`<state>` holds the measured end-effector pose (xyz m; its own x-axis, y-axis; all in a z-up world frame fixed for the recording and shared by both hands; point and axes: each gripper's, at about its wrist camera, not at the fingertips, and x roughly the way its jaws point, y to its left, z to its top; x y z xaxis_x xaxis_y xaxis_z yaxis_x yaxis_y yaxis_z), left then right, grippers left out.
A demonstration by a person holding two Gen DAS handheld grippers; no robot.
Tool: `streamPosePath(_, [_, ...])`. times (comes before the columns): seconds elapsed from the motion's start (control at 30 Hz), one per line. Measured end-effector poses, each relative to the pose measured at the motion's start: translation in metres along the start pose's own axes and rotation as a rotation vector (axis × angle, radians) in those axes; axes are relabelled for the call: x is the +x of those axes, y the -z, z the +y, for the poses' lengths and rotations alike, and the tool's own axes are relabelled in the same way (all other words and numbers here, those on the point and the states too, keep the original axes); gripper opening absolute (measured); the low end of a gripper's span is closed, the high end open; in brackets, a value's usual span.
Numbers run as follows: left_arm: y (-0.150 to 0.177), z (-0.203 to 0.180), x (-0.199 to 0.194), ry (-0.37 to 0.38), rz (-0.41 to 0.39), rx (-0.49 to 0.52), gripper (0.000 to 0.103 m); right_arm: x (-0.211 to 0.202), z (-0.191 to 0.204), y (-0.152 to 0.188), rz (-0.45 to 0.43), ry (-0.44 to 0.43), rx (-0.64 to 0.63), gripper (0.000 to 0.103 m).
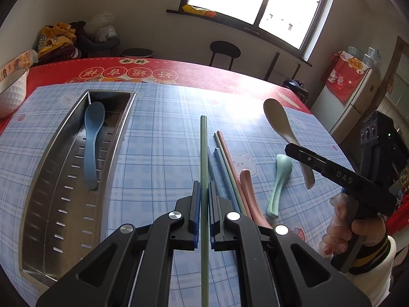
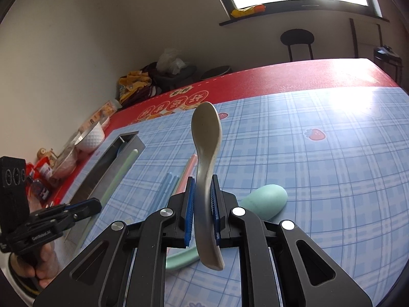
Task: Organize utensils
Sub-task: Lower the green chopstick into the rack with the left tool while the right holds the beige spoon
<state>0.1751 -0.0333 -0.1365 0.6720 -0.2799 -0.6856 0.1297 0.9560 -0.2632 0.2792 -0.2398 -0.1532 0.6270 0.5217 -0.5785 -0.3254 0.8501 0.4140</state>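
The left gripper (image 1: 203, 192) is clamped on a green chopstick (image 1: 204, 153), held off the blue checked mat (image 1: 166, 117) and pointing away toward the far side; the right gripper (image 2: 202, 199) pinches the handle of a beige spoon (image 2: 206, 133), bowl raised above the mat; a steel utensil tray (image 1: 51, 179) lies on the left with a blue spoon (image 1: 92, 140) inside; on the mat between tray and right gripper rest blue chopsticks (image 1: 213, 163), a pink chopstick (image 1: 226, 151), a pink spoon (image 1: 246, 186) and a mint spoon (image 1: 280, 179); a white bowl (image 1: 11, 92) stands far left.
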Motion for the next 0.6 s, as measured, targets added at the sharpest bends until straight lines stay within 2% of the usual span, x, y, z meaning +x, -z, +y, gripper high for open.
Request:
streamPosePath(0.13, [-0.016,0.021,-0.026,0.011,-0.013,-0.030,0.006,-0.001,0.001,0.002,-0.005,0.002,0.004,0.012])
streamPosePath(0.27, [-0.034,0.055,-0.034,-0.045,-0.010,-0.095,0.006,-0.001,0.002,0.003,-0.003,0.007,0.003,0.012])
streamPosePath(0.43, [-0.048,0.094,-0.016,-0.110,0.037,-0.176,0.006,0.002,0.001,0.003,0.004,0.012,0.009,0.012])
streamPosePath(0.6, [-0.045,0.103,0.010,-0.138,0.118,-0.175,0.006,0.006,0.000,0.004,0.017,0.020,0.013,0.012])
